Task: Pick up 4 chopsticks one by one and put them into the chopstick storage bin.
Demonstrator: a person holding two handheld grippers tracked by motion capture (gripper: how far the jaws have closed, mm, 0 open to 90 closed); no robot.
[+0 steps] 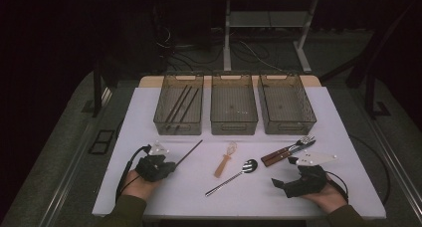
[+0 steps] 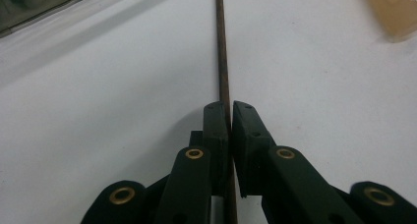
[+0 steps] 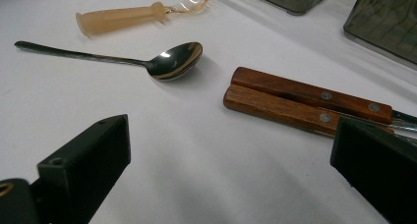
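Observation:
A thin dark chopstick (image 1: 191,151) (image 2: 222,52) lies slantwise on the white table (image 1: 164,197) at the front left. My left gripper (image 1: 172,166) (image 2: 230,108) is shut on its near end, the stick running out between the jaws. At the front right my right gripper (image 1: 283,172) (image 3: 228,130) stands open just above the table with nothing between its jaws. Right beyond it lie a knife and fork with wooden handles (image 1: 286,151) (image 3: 300,101). A metal spoon (image 1: 239,173) (image 3: 172,59) and a small whisk with a peach handle (image 1: 225,162) (image 3: 123,17) lie mid-table.
Three smoky clear bins stand in a row at the back. The left bin (image 1: 176,129) holds several dark chopsticks. The middle bin (image 1: 234,129) and right bin (image 1: 288,130) look bare. A desk frame and cables lie on the dark floor beyond.

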